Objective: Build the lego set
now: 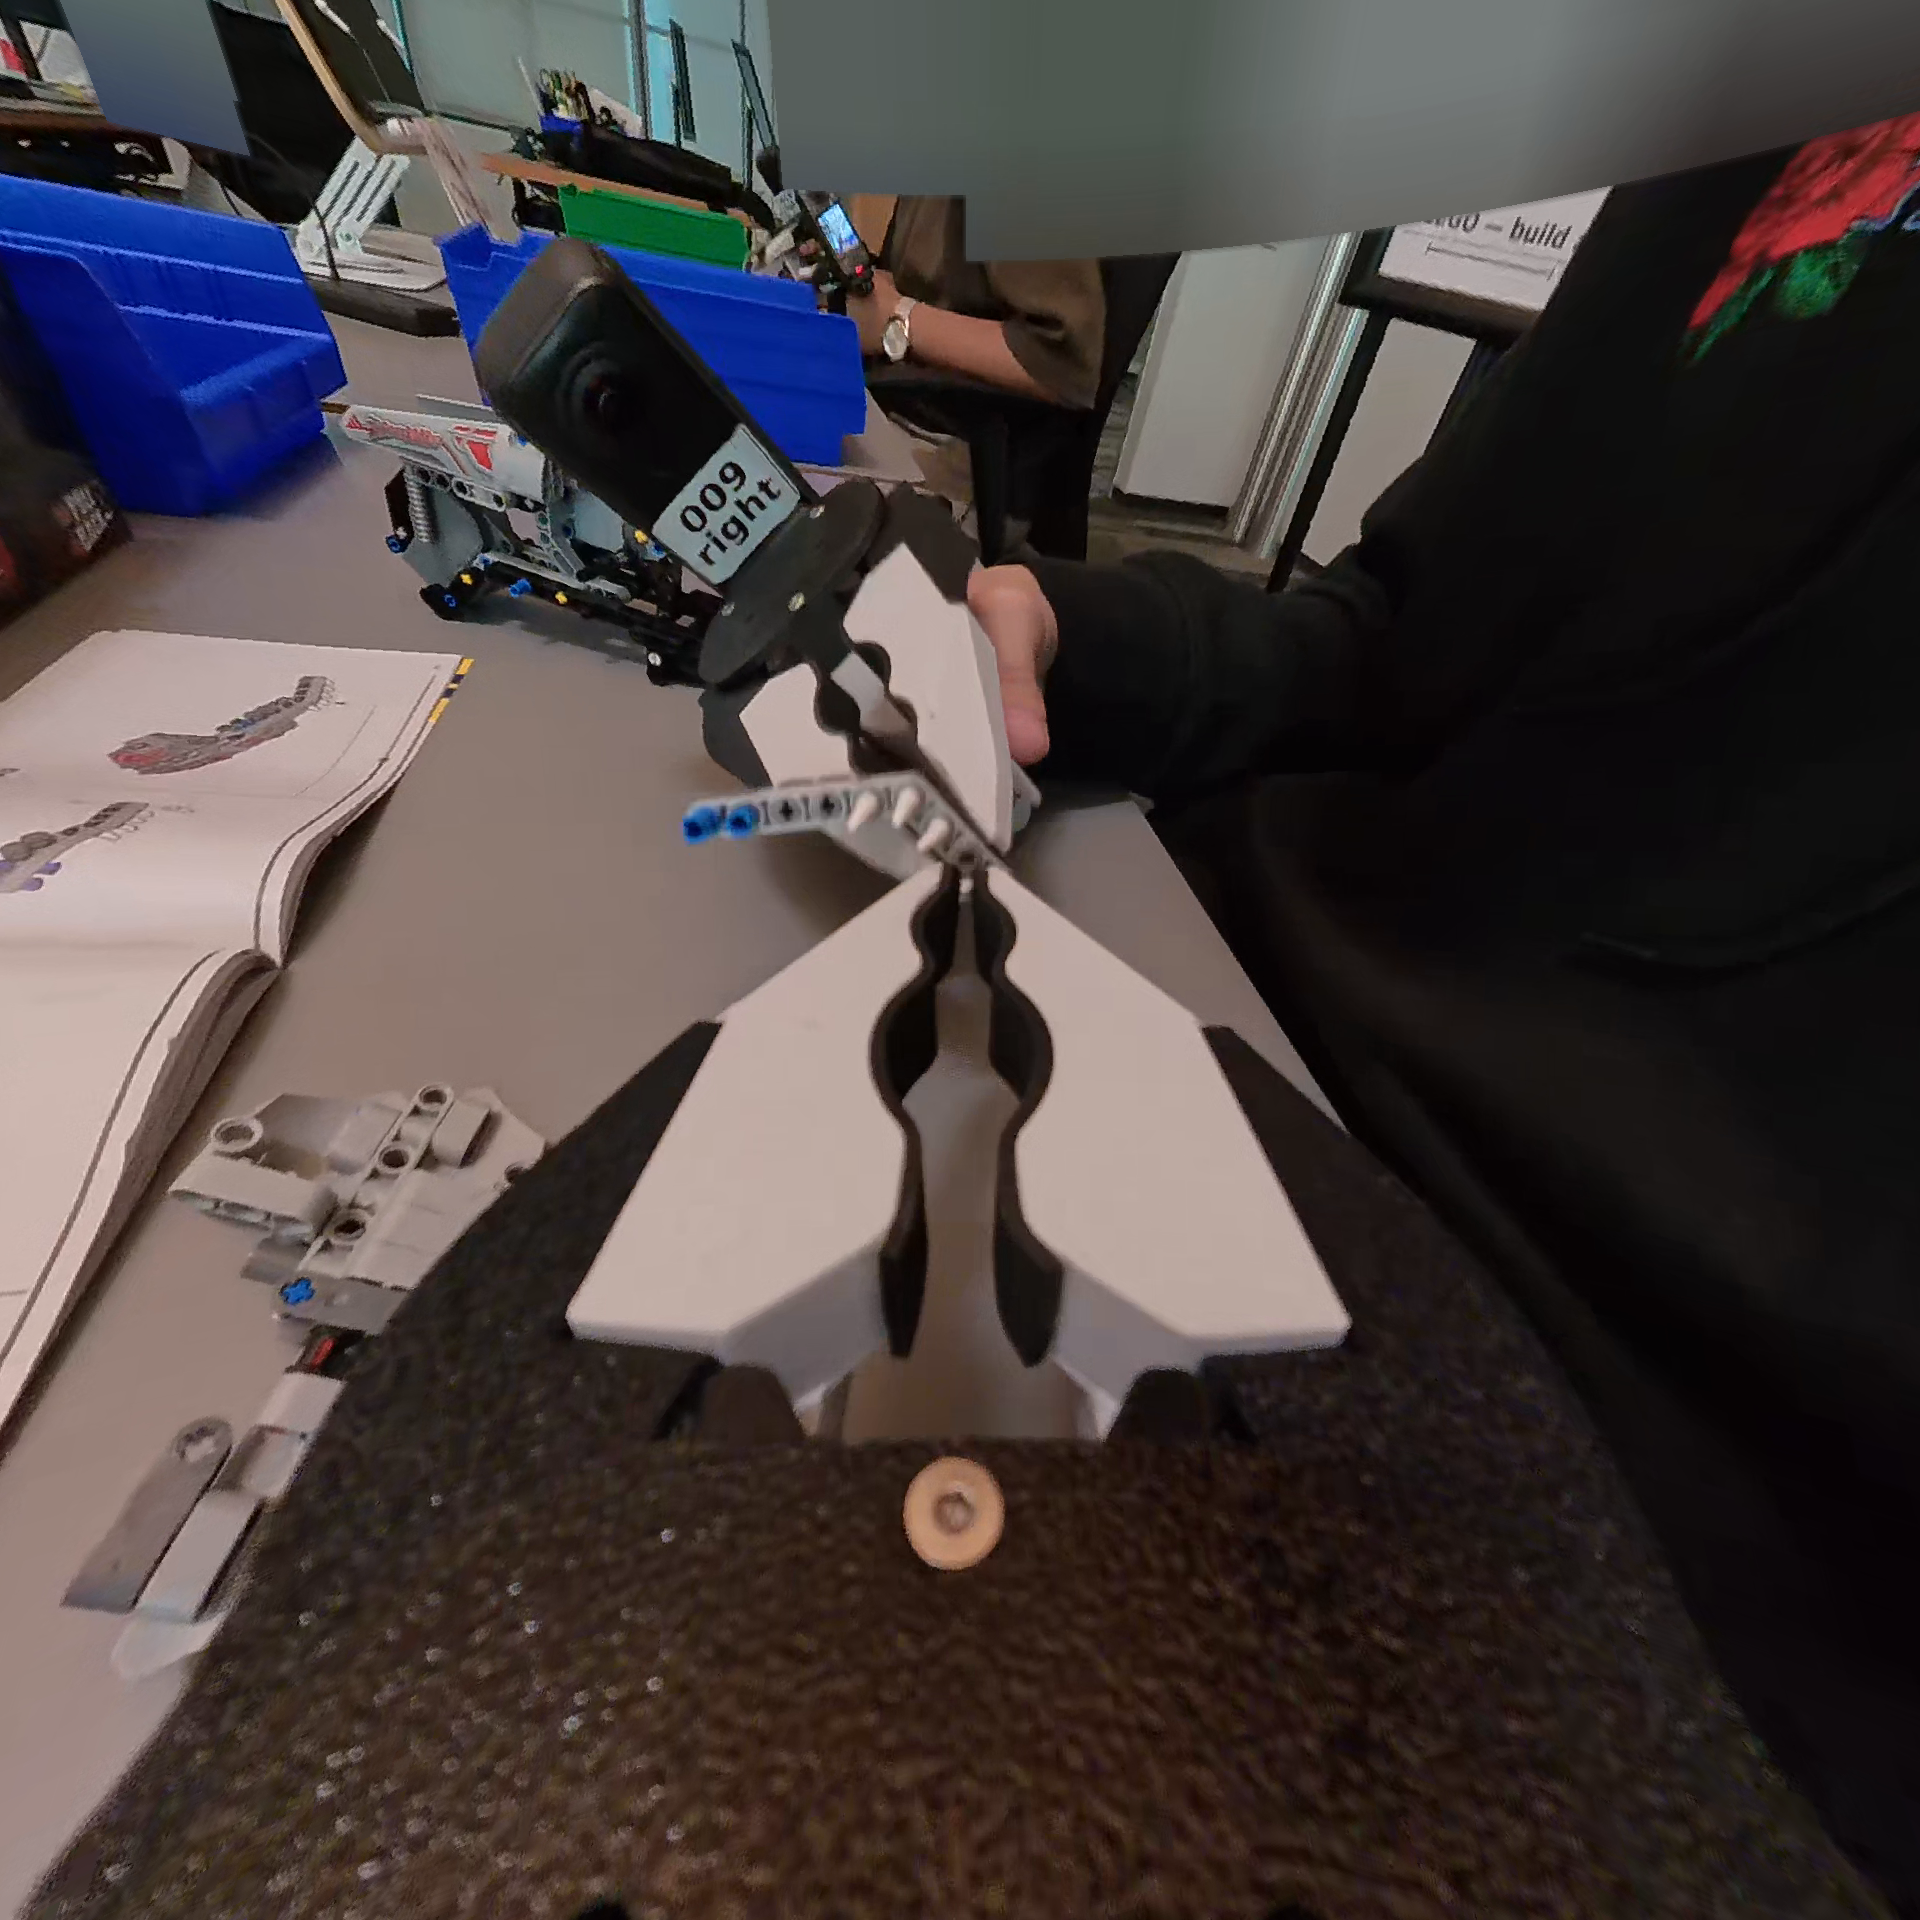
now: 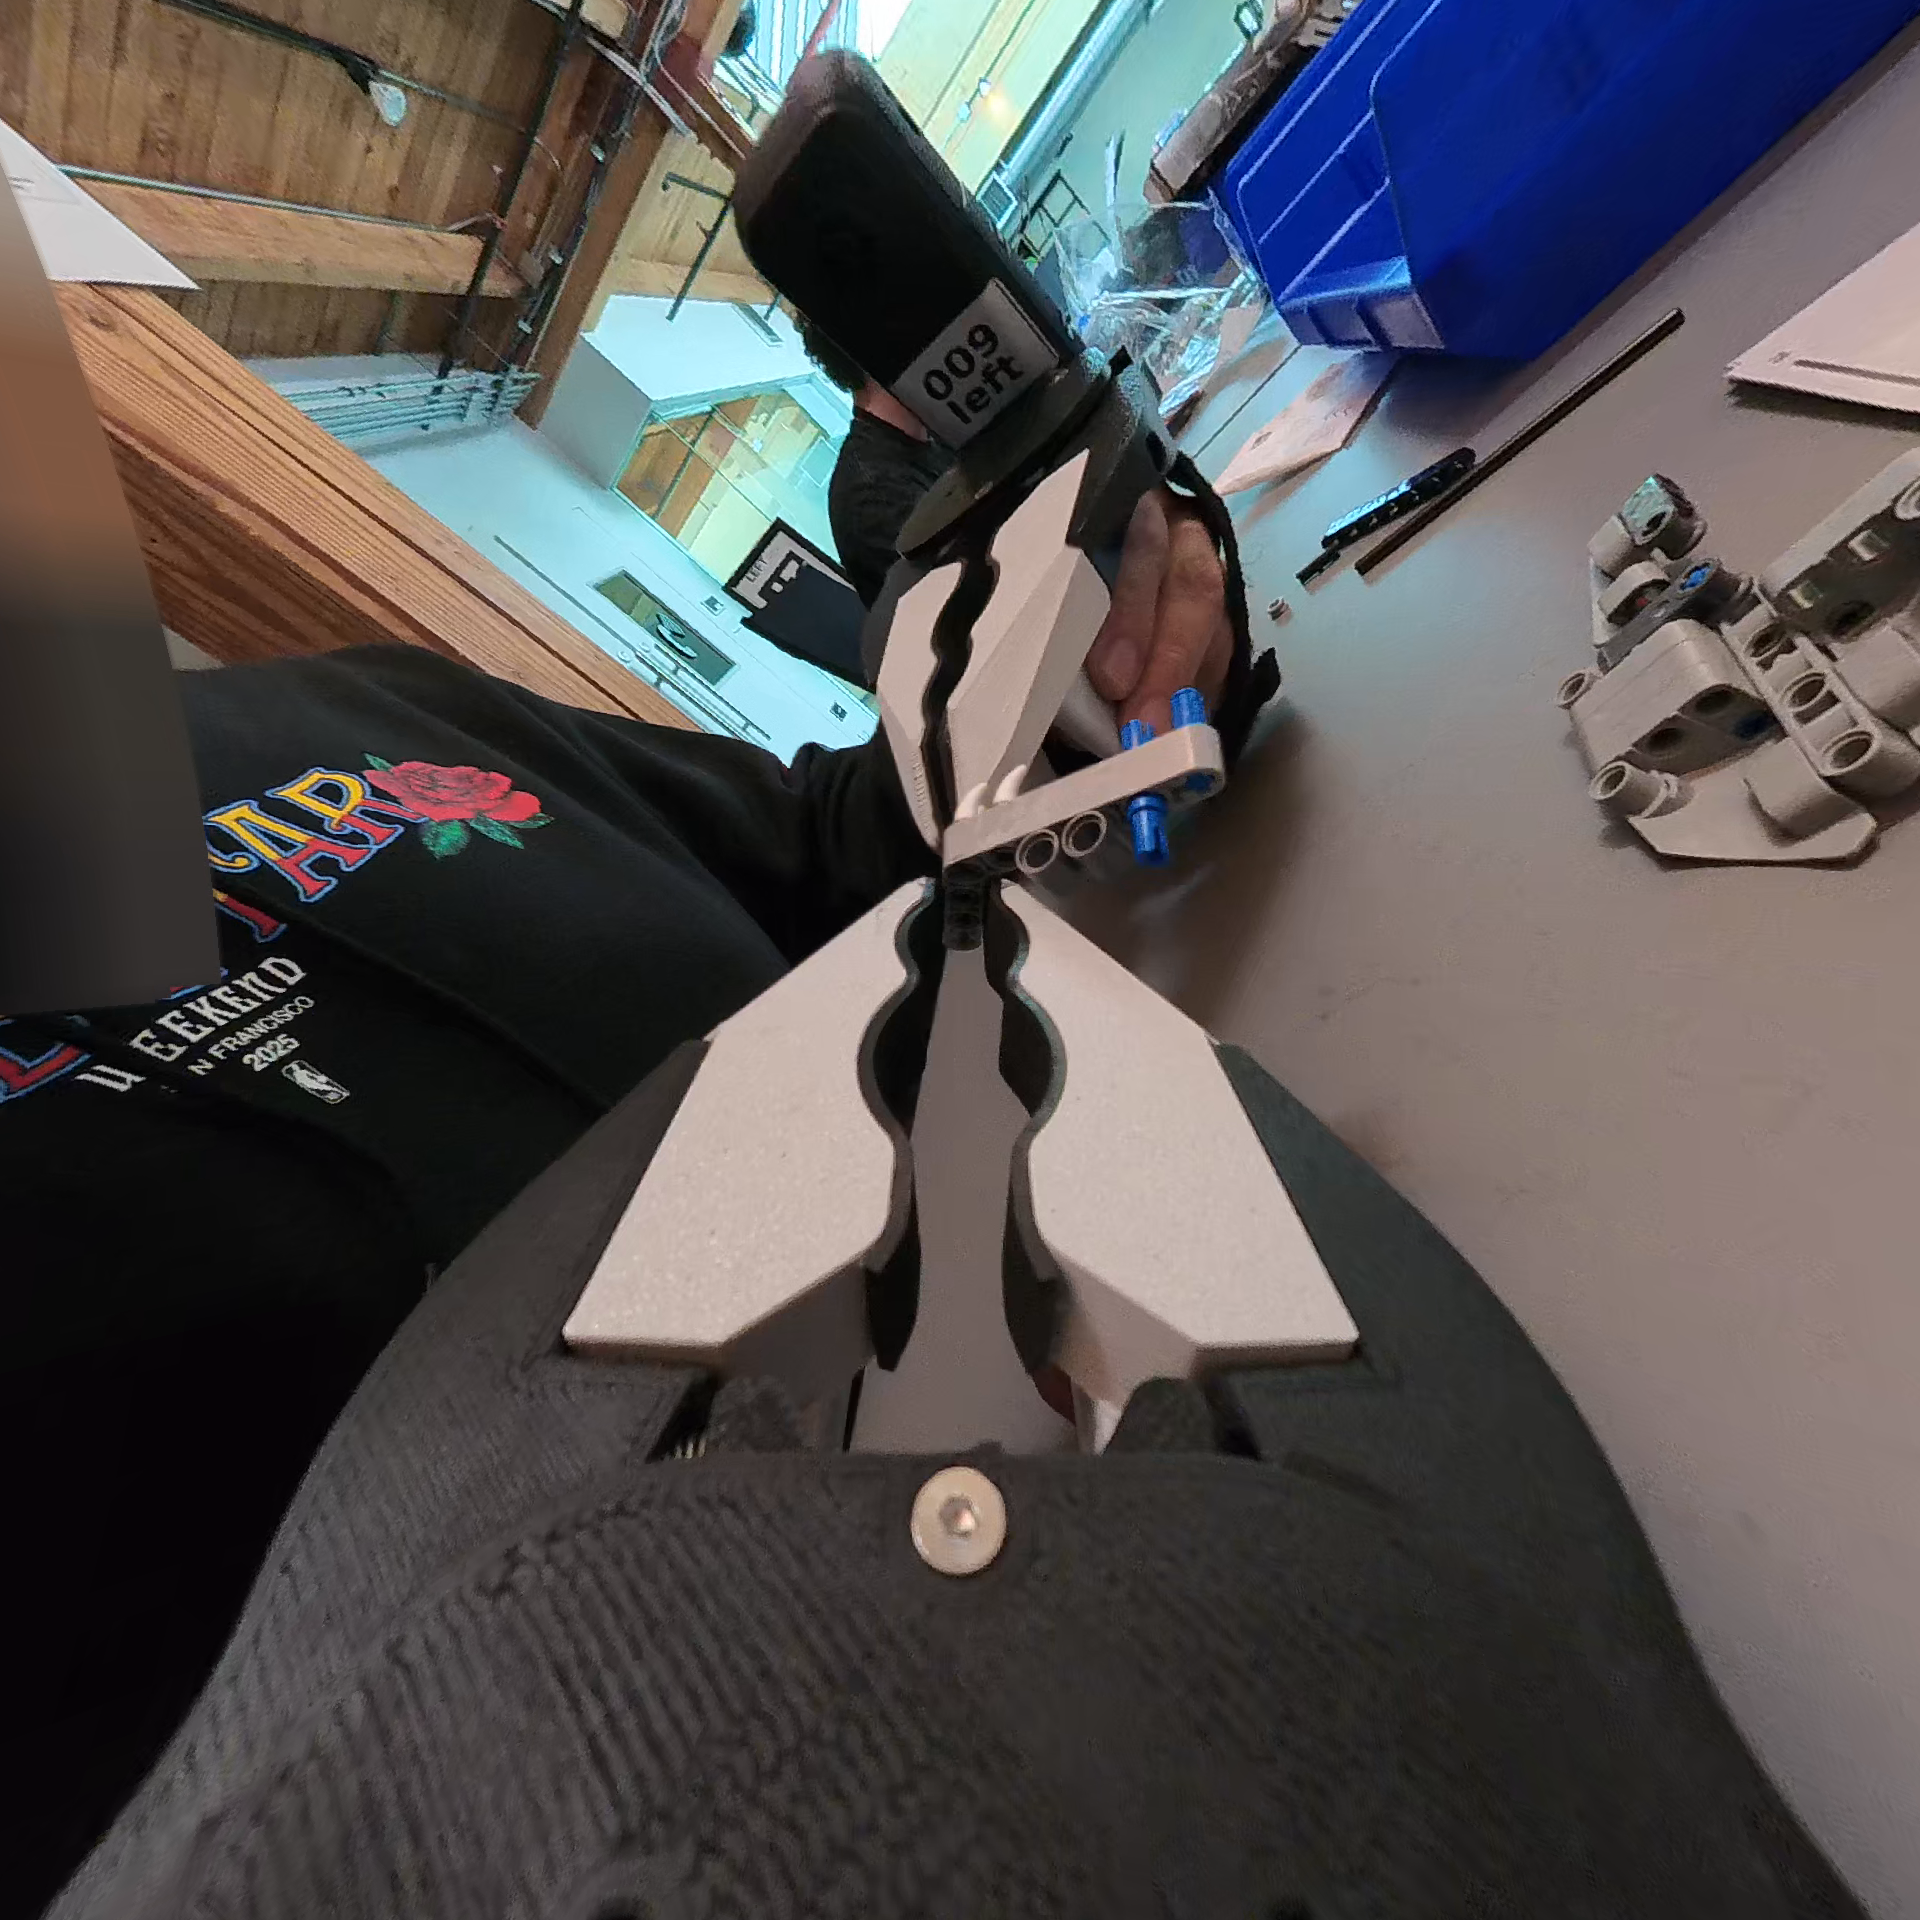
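Note:
A grey Lego beam [image 1: 831, 812] carries blue pins at one end and white pins along it. It also shows in the right wrist view [image 2: 1091, 795]. My right gripper [image 2: 962, 891] is shut on the beam's end and holds it above the grey table [image 2: 1455, 1039]. The right gripper shows in the left wrist view too [image 1: 987, 840], coming down from above. My left gripper [image 1: 962, 881] is shut on a small white pin [image 1: 967, 889], tip against the beam's end. In the right wrist view the left gripper [image 2: 943, 831] meets the beam from above.
An open instruction booklet [image 1: 156, 831] lies at left. A grey Lego sub-assembly [image 1: 353, 1195] [image 2: 1745, 717] sits on the table. A larger model [image 1: 520, 520] and blue bins [image 1: 177, 343] stand behind. A black rod [image 2: 1517, 436] lies near a bin [image 2: 1558, 156]. A person's dark sleeve [image 1: 1351, 644] is close at right. My left and right fingertips are right by each other.

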Demonstrator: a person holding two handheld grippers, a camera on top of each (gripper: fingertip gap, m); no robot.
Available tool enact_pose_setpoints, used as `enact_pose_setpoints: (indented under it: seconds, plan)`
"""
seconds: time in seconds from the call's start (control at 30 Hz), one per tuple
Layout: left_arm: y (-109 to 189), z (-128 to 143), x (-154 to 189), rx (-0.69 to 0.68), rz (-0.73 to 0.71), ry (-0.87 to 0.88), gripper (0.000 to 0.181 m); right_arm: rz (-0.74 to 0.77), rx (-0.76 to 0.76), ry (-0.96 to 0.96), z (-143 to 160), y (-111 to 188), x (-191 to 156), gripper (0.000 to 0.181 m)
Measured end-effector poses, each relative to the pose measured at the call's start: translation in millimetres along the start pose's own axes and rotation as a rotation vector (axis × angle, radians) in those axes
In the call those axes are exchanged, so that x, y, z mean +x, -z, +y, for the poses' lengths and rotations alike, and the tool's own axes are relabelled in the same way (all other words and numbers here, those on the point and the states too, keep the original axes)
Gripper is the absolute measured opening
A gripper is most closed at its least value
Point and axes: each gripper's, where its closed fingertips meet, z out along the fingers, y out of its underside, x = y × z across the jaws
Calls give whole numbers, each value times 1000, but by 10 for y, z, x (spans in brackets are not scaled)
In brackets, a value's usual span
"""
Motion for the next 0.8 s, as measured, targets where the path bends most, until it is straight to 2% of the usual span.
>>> enact_pose_setpoints:
  seconds: [0.07,0.23,0.4,0.6,0.8]
  plan:
    - [-28,32,-11,-27,-24,-37,0,-37,31,-3,-42,23,-54,6]
    - [20,-31,-23,20,-41,-88,0,-16,44,-10,-58,33,-19,5]
    - [71,-223,59,161,-18,-170,0,-94,56,-22,-78,60,-115,6]
    - [97,-433,154,326,62,-95,0,-270,155,-22,-194,68,-342,6]
    - [65,-459,217,348,108,-64,0,-331,170,12,-211,35,-414,6]
